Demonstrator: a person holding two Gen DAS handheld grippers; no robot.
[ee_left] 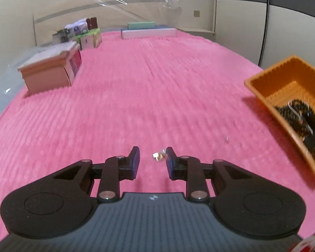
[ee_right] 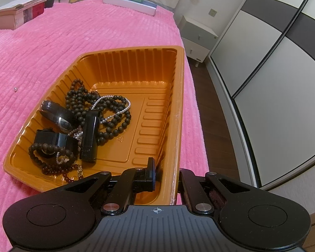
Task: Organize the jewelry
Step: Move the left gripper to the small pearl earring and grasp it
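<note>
Jewelry first: a small gold-and-silver piece (ee_left: 159,156) lies on the pink ribbed blanket (ee_left: 119,105), between my left gripper (ee_left: 152,157) fingers and just beside the right-hand pad; the jaws stand apart, not pressing it. Left of it I see wide open blanket up to a wooden box (ee_left: 50,71). Right of it sits the ribbed orange plastic tray (ee_right: 136,63), near the bed's edge, holding dark bead strands (ee_right: 113,113), a pearl chain and black watches. My right gripper (ee_right: 166,174) is clamped on the tray's wall.

Soft even indoor light, fisheye-bent edges, left view motion-blurred
</note>
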